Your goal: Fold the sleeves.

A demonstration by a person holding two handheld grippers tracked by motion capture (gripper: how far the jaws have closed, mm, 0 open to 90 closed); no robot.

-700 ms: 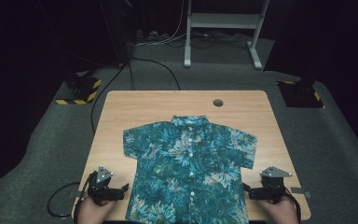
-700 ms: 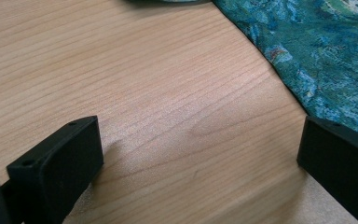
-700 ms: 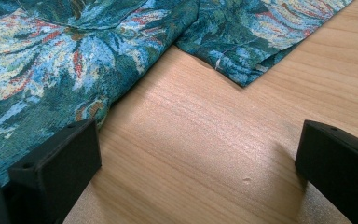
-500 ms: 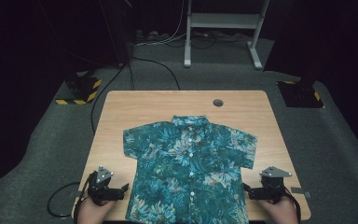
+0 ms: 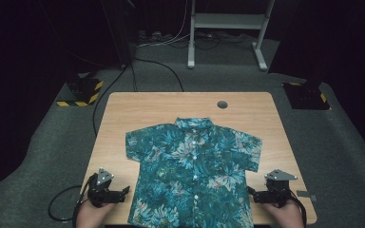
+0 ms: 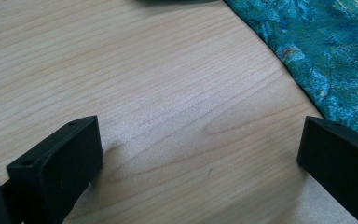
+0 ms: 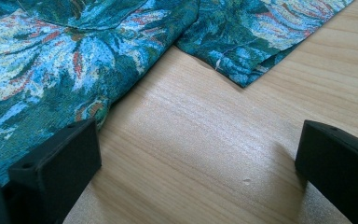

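Left claw low on the bare surface at the near left corner, jaws spread wide with nothing between them (plain wood grain there in the left gripper view), tips pointing toward the shirt's side seam and just short of the cloth. Short-sleeved floral shirt laid flat and face up in the middle of the surface, collar toward the far edge, buttons closed, sleeves spread, hem at the near edge. Right claw mirrored at the near right, likewise gaping and empty, its left jaw right at the fabric edge, sleeve tip just beyond it in the right gripper view.

Judged as the very start: poised to take hold, nothing grasped yet. Next, probably a short slide inward on each side, one jaw slipped under the shirt edge, then a pinch before any lift or fold.
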